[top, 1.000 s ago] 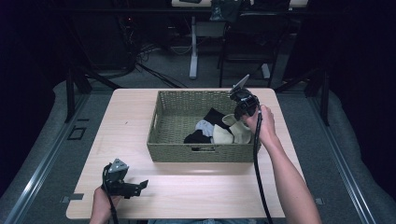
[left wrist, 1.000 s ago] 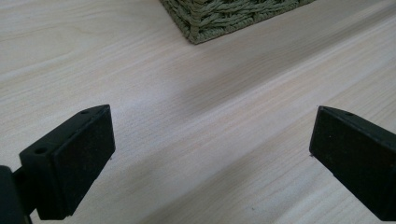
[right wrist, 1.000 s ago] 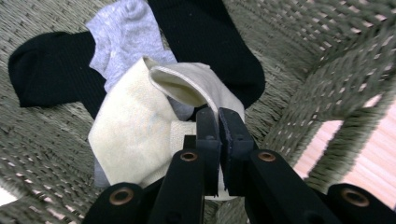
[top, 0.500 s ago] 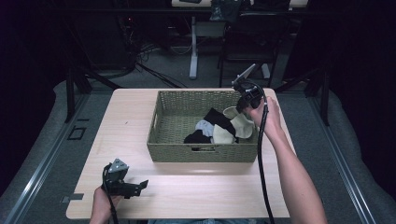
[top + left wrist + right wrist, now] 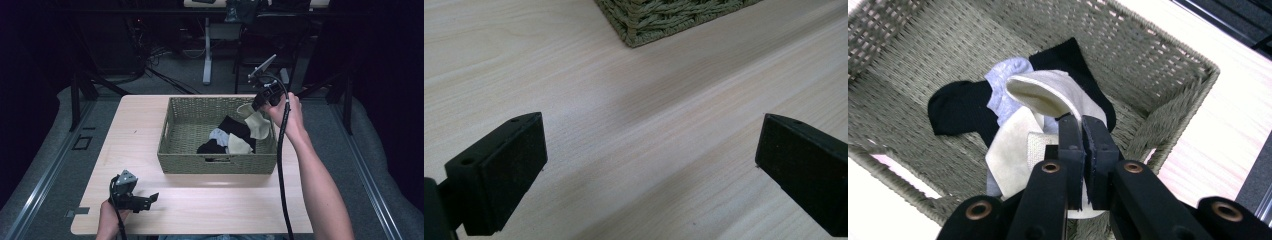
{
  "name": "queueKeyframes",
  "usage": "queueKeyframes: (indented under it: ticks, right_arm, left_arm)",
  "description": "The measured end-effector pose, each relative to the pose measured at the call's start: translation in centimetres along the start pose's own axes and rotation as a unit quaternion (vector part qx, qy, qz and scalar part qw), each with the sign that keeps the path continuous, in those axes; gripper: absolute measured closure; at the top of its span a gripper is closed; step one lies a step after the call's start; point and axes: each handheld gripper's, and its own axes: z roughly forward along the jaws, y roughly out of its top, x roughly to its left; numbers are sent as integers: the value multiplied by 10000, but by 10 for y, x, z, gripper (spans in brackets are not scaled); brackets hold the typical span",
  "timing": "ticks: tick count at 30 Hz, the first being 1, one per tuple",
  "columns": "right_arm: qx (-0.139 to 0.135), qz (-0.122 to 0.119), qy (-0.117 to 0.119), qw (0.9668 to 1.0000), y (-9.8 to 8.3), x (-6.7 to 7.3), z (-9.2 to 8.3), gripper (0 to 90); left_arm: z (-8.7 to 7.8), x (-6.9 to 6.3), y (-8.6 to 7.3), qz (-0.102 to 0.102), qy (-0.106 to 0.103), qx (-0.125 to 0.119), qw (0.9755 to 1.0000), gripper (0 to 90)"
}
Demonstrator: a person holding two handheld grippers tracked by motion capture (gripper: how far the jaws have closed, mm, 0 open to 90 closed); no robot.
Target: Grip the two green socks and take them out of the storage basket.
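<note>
Tongs: left gripper (image 5: 150,198) gaping over bare table (image 5: 225,205), right gripper (image 5: 257,104) pinching a cream sock (image 5: 256,122).

At lower left, its jaws stand wide apart. Centre frame sits the wicker basket (image 5: 175,165) with black, grey and cream socks (image 5: 227,140); the pinched sock hangs above its right end.

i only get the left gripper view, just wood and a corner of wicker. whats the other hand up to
Observer: The right claw is shut on a cream sock, lifted over the basket.
Operator: anything else in that basket
Observer: Yes: a black sock, a pale blue sock and another cream sock lie in a heap on its floor.
Operator: and where does my claw sit on the table
Observer: The left claw sits open near the table's front left edge, well short of the basket.
</note>
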Motion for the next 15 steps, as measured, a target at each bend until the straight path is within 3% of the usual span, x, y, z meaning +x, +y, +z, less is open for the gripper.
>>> queueKeyframes:
  ticks: [15]
  right_arm:
    - [-239, -87, -146, 9996, 9, 2, -30, 878]
  left_arm:
    - [0, -1, 0, -4, 47, -33, 10000, 2]
